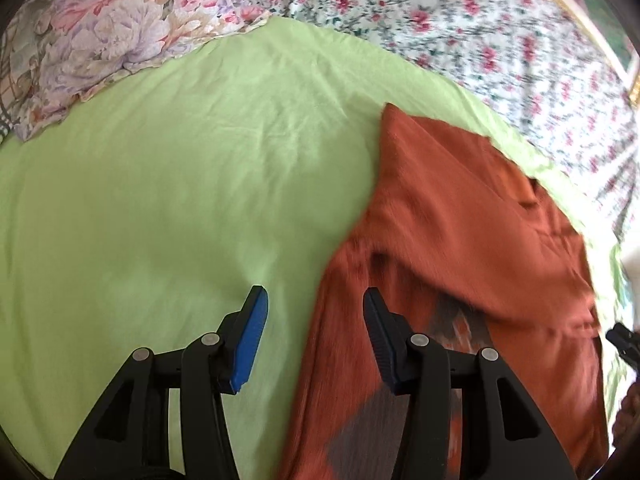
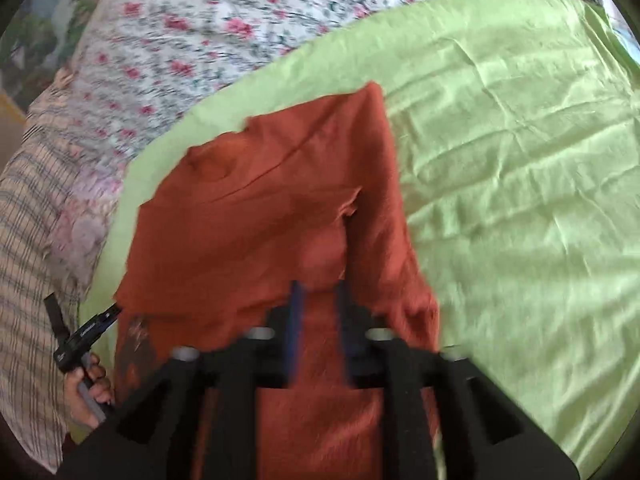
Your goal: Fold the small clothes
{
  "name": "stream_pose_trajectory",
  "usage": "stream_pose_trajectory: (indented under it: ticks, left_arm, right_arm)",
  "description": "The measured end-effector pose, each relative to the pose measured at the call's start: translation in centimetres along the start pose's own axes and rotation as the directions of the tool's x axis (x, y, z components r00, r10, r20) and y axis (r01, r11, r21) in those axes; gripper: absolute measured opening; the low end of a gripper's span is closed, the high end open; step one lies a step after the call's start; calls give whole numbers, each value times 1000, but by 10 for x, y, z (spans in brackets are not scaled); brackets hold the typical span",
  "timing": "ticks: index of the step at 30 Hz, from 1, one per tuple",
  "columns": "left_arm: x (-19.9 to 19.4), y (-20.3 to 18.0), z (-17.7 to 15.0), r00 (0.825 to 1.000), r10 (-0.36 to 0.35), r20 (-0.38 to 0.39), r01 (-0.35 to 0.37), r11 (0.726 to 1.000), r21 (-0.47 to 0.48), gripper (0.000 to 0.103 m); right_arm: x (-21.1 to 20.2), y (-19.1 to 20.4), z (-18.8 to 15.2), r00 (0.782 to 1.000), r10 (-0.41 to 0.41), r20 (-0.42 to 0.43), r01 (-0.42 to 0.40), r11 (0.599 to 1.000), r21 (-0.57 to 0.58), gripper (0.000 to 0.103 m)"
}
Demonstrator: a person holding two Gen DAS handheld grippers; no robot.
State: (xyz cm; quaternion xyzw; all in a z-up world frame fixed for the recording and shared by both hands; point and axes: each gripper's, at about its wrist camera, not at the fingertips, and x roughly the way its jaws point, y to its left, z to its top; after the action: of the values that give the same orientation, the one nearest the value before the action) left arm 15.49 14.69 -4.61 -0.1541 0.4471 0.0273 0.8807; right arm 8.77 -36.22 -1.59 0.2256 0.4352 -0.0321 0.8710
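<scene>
A rust-orange garment (image 1: 460, 216) lies on a light green sheet (image 1: 180, 168), partly folded over, with a dark printed patch near its lower part. My left gripper (image 1: 316, 300) is open and empty, its jaws straddling the garment's left edge just above the cloth. In the right wrist view the same garment (image 2: 260, 208) fills the middle. My right gripper (image 2: 318, 292) has its jaws close together with orange cloth between them, pinching a fold of the garment. The image is motion-blurred. The left gripper (image 2: 108, 316) shows at the left edge of the right wrist view, held in a hand.
A floral quilt (image 1: 460, 20) lies beyond the green sheet (image 2: 520, 160), and a pastel floral pillow (image 1: 112, 32) sits at the far left. A plaid cloth (image 2: 28, 220) lies at the left of the right wrist view.
</scene>
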Motion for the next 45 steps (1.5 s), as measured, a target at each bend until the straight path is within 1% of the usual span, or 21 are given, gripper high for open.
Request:
stream_pose_trajectory:
  ticks: [1,5,8,12,15,19,22,23,24,25,26,28,31,33,35,37,39,40,41,42,45]
  left_arm:
    - [-7,2,-7,1000,-12,-6,12,1000,10,52]
    - [-41,13,-46,996,-66,-58,69,996,61,56]
    - [-66,23,-84,990,-98,-99,107,990,88,59]
    - [-85,31,-134,977,-135,-168,149,986,77,63]
    - [-98,28,-161,974,-145,-176,163,982,95,67]
    - [-100,19,-180,963,-168,-211,191,977,95,68]
    - [-102,9,-188,967,-153,-205,182,974,131,68]
    - [-102,7,-188,967,-155,-201,184,973,137,62]
    - [-100,6,-186,968,-151,-200,182,972,147,57]
    - [-100,5,-187,969,-145,-198,178,971,158,43]
    - [-100,6,-187,970,-144,-195,177,970,168,27]
    - [-103,8,-185,969,-153,-193,188,966,180,8]
    - [-119,16,-181,971,-181,-156,210,959,192,6]
    - [-130,24,-177,972,-196,-130,219,955,200,5]
    - [-132,28,-175,969,-207,-133,231,952,202,6]
    - [-127,33,-175,960,-226,-163,254,950,181,9]
    - [-116,37,-177,942,-258,-216,292,945,145,20]
    - [-112,36,-179,935,-264,-235,300,945,132,36]
    - [-107,38,-181,925,-276,-260,314,942,117,44]
    - [-104,37,-184,920,-288,-267,327,938,114,44]
    - [-102,33,-188,921,-298,-253,340,929,145,43]
  right_arm:
    - [-7,3,-7,1000,7,-1,-7,1000,-10,51]
    - [-30,16,-41,1000,13,-11,-13,998,-54,51]
    - [-53,11,-71,999,40,-15,-40,999,-29,51]
    - [-88,3,-118,998,61,-10,-61,998,13,51]
    - [-108,13,-153,996,89,-31,-89,996,2,51]
    - [-109,28,-180,989,139,-58,-139,990,5,51]
    - [-94,35,-187,991,111,-77,-112,994,-17,51]
    - [-92,38,-189,990,118,-74,-120,992,-27,46]
    - [-90,41,-191,991,114,-70,-117,992,-41,36]
    - [-90,42,-192,992,107,-70,-111,992,-52,12]
    - [-90,41,-194,989,128,-77,-132,990,-44,8]
    - [-100,37,-197,982,174,-71,-176,984,-30,7]
    - [-129,22,-204,973,227,-35,-228,974,-14,7]
    - [-146,6,-208,973,229,-9,-229,973,15,7]
    - [-154,-12,-214,976,220,-2,-219,974,54,6]
    - [-144,-25,-221,975,221,-34,-217,973,83,6]
    - [-129,-29,-225,965,252,-75,-244,965,101,7]
    - [-120,-30,-226,960,266,-89,-256,960,111,10]
    - [-116,-32,-227,959,265,-95,-254,960,117,10]
    - [-111,-33,-228,958,266,-103,-254,960,121,10]
    - [-106,-39,-231,944,309,-117,-296,948,118,26]
